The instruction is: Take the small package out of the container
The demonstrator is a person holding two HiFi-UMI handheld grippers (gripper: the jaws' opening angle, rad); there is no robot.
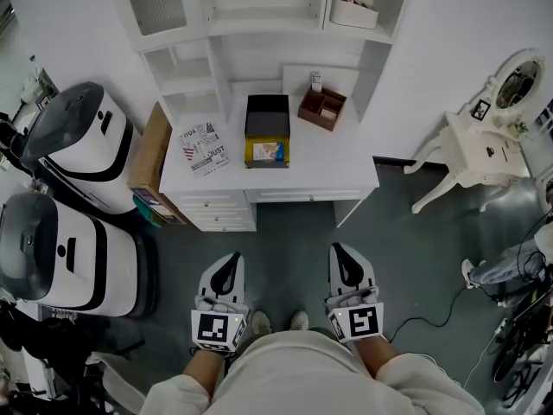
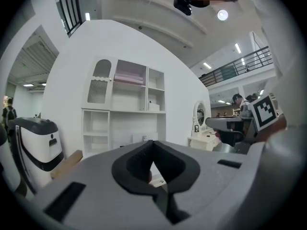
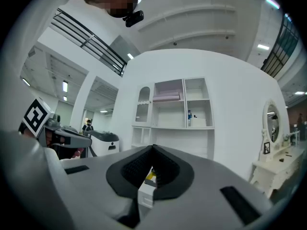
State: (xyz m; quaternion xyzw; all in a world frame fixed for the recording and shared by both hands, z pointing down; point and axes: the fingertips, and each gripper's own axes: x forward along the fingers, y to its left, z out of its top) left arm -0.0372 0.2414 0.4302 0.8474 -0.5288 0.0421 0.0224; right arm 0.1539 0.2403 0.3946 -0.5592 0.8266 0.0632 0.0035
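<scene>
A black container stands on the white desk, and a small yellow and blue package shows at its near end. Both grippers hang low over the grey floor, well short of the desk. My left gripper has its jaws together and holds nothing; in the left gripper view its tips meet. My right gripper is likewise shut and empty, pointing toward the desk in the right gripper view. A speck of yellow from the package shows through the hollow of its jaws.
A brown wooden organizer and a newsprint-patterned packet flank the container. Two white and grey machines and a cardboard sheet stand at the left. A white vanity table with a mirror is at the right, with cables on the floor.
</scene>
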